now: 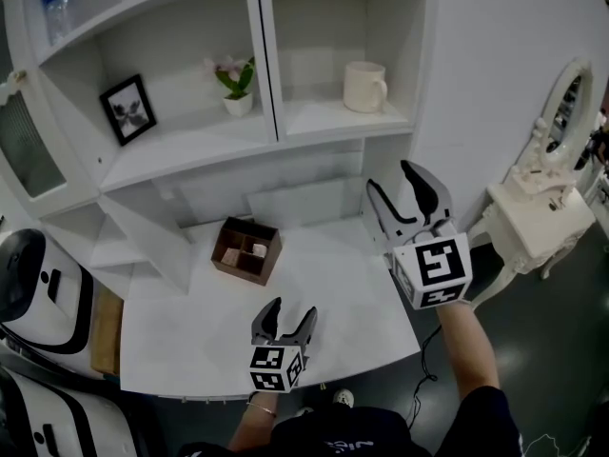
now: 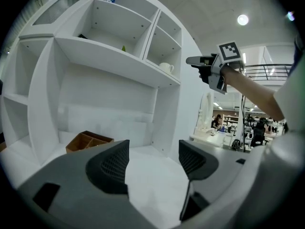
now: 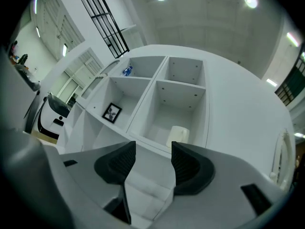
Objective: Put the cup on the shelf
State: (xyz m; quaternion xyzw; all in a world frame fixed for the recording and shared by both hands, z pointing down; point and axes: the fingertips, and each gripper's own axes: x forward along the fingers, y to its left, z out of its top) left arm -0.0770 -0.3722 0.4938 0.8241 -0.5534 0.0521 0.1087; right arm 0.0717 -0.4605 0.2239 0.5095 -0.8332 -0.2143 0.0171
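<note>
A cream cup (image 1: 364,87) with a handle stands upright in the right compartment of the white shelf (image 1: 324,122); it also shows as the cup (image 3: 178,135) in the right gripper view and the cup (image 2: 166,67) in the left gripper view. My right gripper (image 1: 407,194) hangs below and in front of that compartment, open and empty, apart from the cup. My left gripper (image 1: 284,321) hovers low over the white desk (image 1: 324,293) near its front edge, open with nothing between its jaws.
A brown wooden organiser (image 1: 246,249) sits on the desk at the back left. The left compartment holds a framed picture (image 1: 128,109) and a small potted plant (image 1: 236,86). A white ornate side table (image 1: 533,222) stands at the right. A water bottle (image 1: 56,0) is on the top shelf.
</note>
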